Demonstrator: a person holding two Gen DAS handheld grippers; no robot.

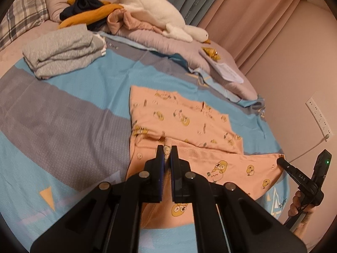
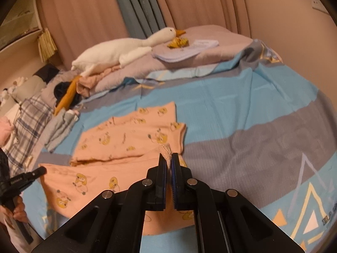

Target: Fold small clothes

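Note:
A small peach garment [image 1: 185, 118] with yellow duck prints lies on the blue and grey bed sheet [image 1: 63, 113]. Its near part is lifted and stretched between both grippers. My left gripper [image 1: 167, 149] is shut on one pinched edge of the garment. My right gripper [image 2: 169, 158] is shut on the opposite edge of the garment [image 2: 126, 137]. The right gripper also shows in the left wrist view [image 1: 281, 161] at the cloth's far corner. The left gripper shows in the right wrist view [image 2: 43, 170] at the left.
A folded grey garment [image 1: 61, 52] lies on the sheet at the back left. A heap of dark, mustard and pink clothes [image 1: 90, 14] and a white plush goose [image 1: 155, 14] lie on the rolled quilt [image 1: 168, 48]. A plaid pillow [image 1: 21, 19], wall and curtains border the bed.

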